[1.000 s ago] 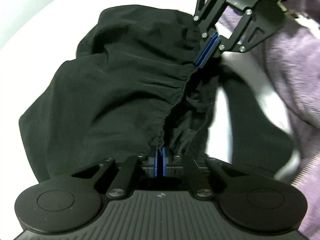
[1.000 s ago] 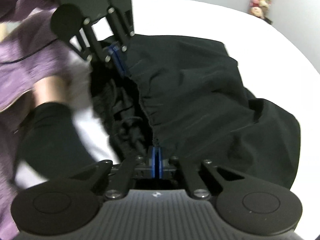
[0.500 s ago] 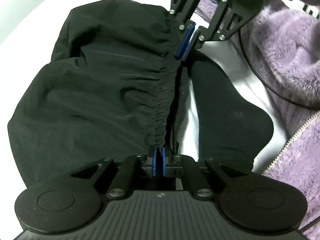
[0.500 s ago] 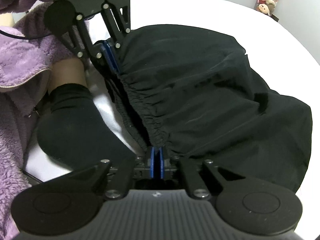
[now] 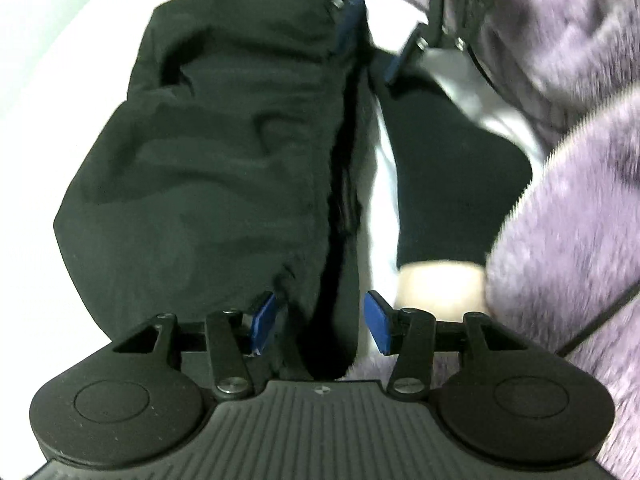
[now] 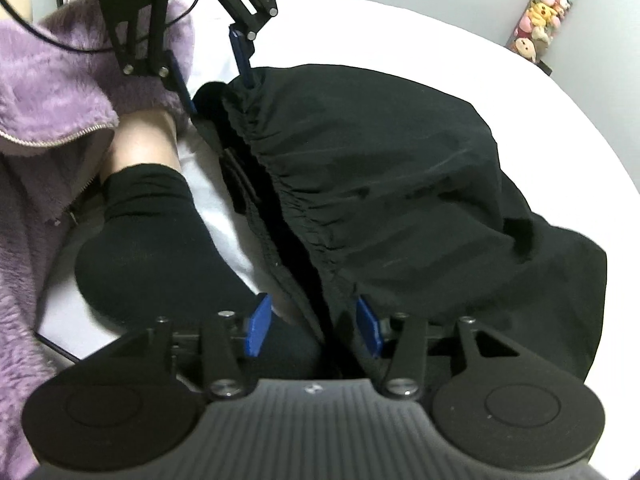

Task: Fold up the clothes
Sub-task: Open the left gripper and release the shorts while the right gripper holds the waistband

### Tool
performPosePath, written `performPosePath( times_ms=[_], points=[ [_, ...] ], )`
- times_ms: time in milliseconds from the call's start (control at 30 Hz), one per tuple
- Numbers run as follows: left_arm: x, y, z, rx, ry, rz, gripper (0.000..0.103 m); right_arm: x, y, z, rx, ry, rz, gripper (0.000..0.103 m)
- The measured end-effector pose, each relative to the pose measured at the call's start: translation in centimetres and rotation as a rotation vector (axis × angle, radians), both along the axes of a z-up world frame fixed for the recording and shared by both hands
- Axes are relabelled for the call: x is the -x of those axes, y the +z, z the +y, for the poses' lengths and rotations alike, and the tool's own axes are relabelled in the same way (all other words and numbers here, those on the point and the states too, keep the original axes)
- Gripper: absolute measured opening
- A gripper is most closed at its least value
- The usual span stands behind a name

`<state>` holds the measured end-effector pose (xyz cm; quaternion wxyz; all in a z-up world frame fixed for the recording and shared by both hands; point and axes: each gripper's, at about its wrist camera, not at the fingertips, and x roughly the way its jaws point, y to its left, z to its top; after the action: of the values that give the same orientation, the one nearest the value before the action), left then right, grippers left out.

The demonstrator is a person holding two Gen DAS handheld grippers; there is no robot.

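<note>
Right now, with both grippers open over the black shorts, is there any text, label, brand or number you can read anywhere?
No readable text in either view.
Black elastic-waist shorts: no tag or print shows.
Left gripper and right gripper: each body bears only a small round emblem, no letters.
Purple fleece jacket: zip only, no label.
Stuffed toys: too small and blurred to tell.

Purple fleece (image 5: 568, 92) is motion-blurred; the plush toys (image 6: 538, 28) look too small to identify

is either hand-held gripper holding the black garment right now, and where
Nothing is held. Both the left hand-held gripper and right hand-held gripper are open, pads straddling the black garment's elastic waistband.
</note>
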<state>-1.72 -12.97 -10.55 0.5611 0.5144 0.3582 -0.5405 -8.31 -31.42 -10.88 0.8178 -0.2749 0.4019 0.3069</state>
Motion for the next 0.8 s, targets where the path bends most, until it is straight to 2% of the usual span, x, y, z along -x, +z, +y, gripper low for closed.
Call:
performPosePath(
  times_ms=[67, 100, 133, 167, 200, 333, 500, 567, 733, 800],
  points=[
    [-0.3, -0.2, 0.0, 0.01, 0.034, -0.01, 0.045, -0.2, 0.3, 0.5, -0.027, 0.005, -0.028, 0.049],
    [-0.6, -0.2, 0.0, 0.02, 0.057, -0.011, 0.043, -0.2, 0.4, 0.8, -0.04, 0.007, -0.042, 0.045],
    [-0.8, -0.2, 0.0, 0.032, 0.081, -0.01, 0.04, -0.3, 0.7, 1.1, -0.065, 0.015, -0.051, 0.037],
    [-1.1, -0.1, -0.1, 0.049, 0.108, -0.003, 0.032, -0.3, 1.0, 1.4, -0.089, 0.022, -0.06, 0.031],
    [-1.3, 0.0, -0.1, 0.064, 0.129, 0.002, 0.029, -0.3, 1.2, 1.9, -0.105, 0.038, -0.069, 0.021],
    [-0.9, -0.4, -0.9, 0.064, 0.107, -0.009, 0.029, -0.8, 1.2, 3.9, -0.163, 0.096, -0.056, 0.015],
    [-0.7, -1.0, -1.3, 0.056, 0.111, -0.022, 0.008, -2.0, 0.3, 6.3, -0.196, 0.137, -0.025, 0.006],
    [-0.6, -0.6, -1.0, 0.07, 0.119, -0.014, 0.006, -2.5, 0.0, 7.2, -0.208, 0.146, -0.009, 0.004],
    [-0.5, 0.1, -0.4, 0.106, 0.14, 0.004, 0.003, -4.1, -0.9, 8.5, -0.194, 0.122, 0.01, 0.002],
    [-0.5, 0.4, -0.2, 0.12, 0.148, 0.005, 0.002, -4.6, -1.5, 8.7, -0.145, 0.098, -0.006, 0.001]
  ],
)
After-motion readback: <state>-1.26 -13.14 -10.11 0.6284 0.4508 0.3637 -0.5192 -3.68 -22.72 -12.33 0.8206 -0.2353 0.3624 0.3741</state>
